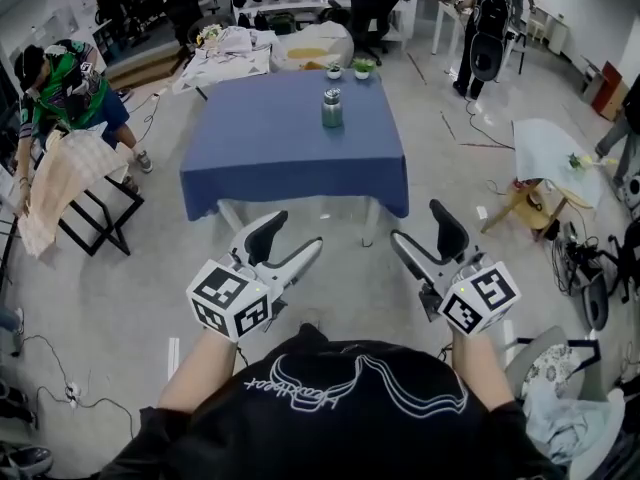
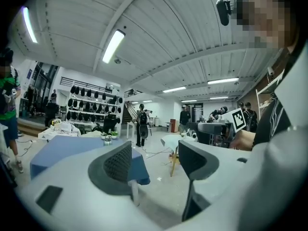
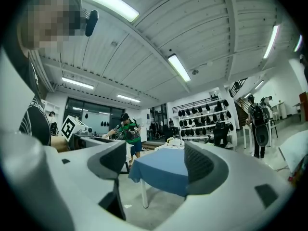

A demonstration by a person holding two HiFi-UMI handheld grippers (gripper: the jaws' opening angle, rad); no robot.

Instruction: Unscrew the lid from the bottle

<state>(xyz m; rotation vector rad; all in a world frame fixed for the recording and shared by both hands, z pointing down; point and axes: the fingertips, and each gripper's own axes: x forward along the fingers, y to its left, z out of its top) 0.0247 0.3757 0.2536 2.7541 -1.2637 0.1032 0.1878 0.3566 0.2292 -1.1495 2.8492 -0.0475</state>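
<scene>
The bottle, lid on, stands upright toward the far edge of the blue-clothed surface, seen whole only in the head view, well apart from the left tongs and right tongs, which their own views show spread and empty.

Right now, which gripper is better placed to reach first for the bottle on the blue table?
Left, probably, by a little. The left gripper and right gripper are both open, empty and short of the table; the bottle stands nearer the left one's line.
</scene>
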